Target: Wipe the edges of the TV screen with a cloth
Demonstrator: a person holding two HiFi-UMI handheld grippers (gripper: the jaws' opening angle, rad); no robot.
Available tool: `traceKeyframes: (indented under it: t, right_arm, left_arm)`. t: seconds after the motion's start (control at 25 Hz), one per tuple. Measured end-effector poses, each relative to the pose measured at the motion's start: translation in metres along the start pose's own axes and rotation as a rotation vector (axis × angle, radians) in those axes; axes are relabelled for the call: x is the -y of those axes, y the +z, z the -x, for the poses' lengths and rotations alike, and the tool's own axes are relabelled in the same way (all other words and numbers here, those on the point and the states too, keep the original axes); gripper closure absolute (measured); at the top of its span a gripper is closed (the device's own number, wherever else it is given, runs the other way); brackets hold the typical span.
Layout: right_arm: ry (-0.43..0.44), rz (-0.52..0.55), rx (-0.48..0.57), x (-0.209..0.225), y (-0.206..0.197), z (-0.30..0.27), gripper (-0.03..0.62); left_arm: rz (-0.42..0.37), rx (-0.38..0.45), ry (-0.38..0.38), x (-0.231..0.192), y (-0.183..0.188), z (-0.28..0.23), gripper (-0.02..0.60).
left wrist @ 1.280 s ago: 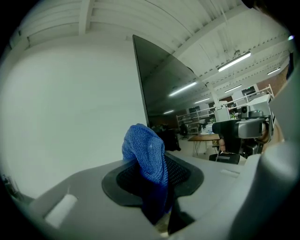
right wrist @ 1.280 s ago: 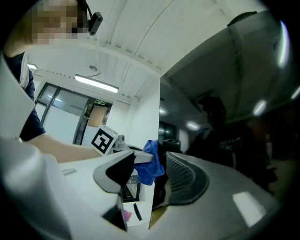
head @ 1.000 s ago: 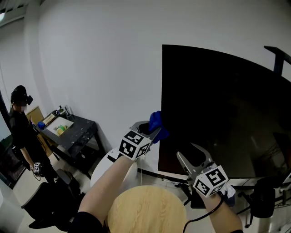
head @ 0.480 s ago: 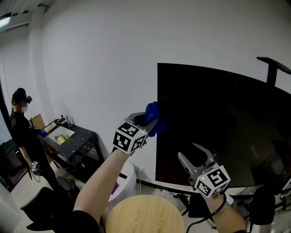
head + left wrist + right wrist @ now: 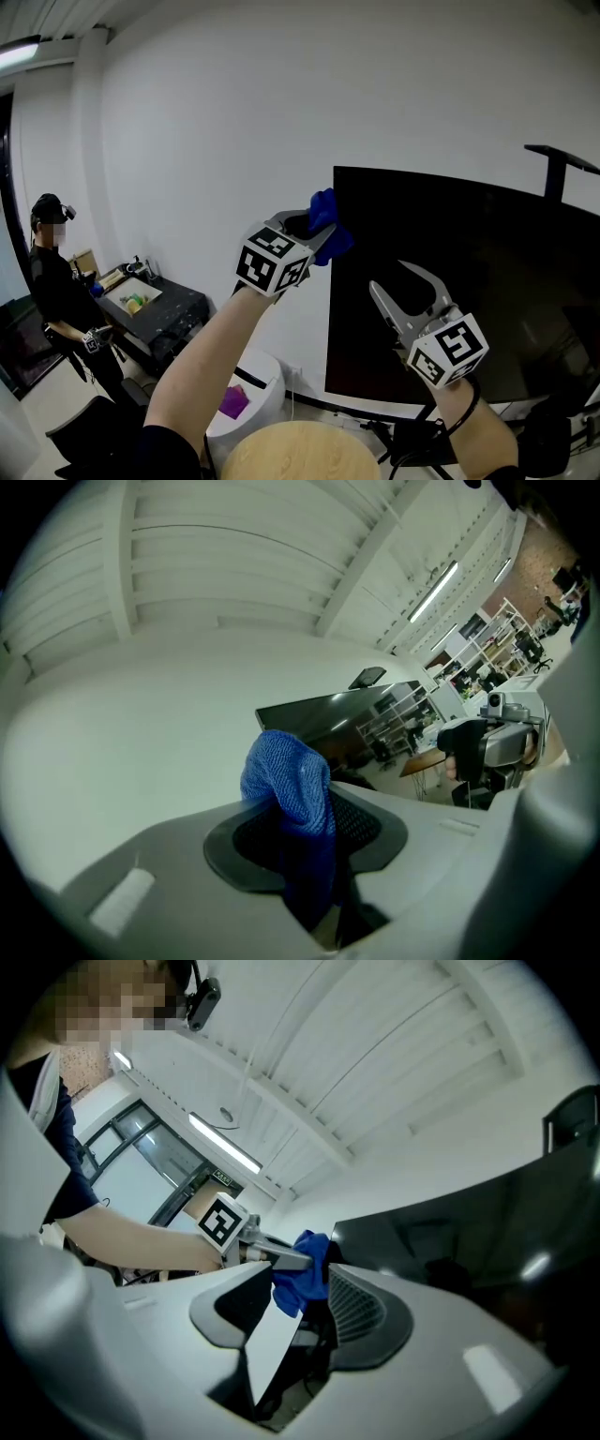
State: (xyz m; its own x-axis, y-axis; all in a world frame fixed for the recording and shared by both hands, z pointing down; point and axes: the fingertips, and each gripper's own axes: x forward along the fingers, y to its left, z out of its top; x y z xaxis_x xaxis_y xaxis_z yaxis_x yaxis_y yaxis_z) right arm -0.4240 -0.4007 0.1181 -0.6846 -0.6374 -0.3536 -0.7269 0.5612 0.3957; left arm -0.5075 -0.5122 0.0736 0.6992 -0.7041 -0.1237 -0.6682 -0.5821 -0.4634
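Rose: left gripper (image 5: 321, 232), pinching blue microfibre cloth (image 5: 325, 212), to black TV screen (image 5: 487, 281) top-left corner | right gripper (image 5: 387, 276) too, empty, jaws just narrowing | step: left-edge wipe ending | next: likely along top edge

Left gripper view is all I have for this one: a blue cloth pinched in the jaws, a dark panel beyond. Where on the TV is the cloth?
Observer: The head view puts the blue cloth at the top left corner of the TV screen.
Operator: Is the other hand holding anything?
Observer: No. The right hand-held gripper hangs in front of the screen, lower down and clear of the cloth; its jaws have just been closing but stand apart, empty.
Operator: Anyone else nearby?
Observer: A person stands at far left beside a dark table.
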Motion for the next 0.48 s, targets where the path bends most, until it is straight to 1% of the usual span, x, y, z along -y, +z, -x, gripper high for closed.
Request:
traceKeyframes:
  t: [0.08, 0.2, 0.28, 0.4, 0.48]
  right_arm:
    - [0.011, 0.025, 0.016, -0.001, 0.013, -0.004, 0.399]
    - [0.024, 0.074, 0.025, 0.003, 0.029, -0.009, 0.403]
    - [0.015, 0.078, 0.022, 0.014, 0.037, -0.012, 0.404]
    - [0.003, 0.072, 0.024, 0.037, 0.048, -0.005, 0.408]
    - [0.002, 0.081, 0.031, 0.042, 0.056, -0.003, 0.41]
  left_arm:
    - [-0.01, 0.005, -0.001, -0.005, 0.013, -0.001, 0.474]
    - [-0.054, 0.007, 0.004, -0.016, 0.034, -0.005, 0.474]
    - [-0.074, 0.014, 0.009, -0.021, 0.049, -0.008, 0.474]
    - [-0.089, 0.015, 0.014, -0.019, 0.07, -0.019, 0.474]
    - [-0.118, 0.008, 0.017, -0.019, 0.079, -0.022, 0.474]
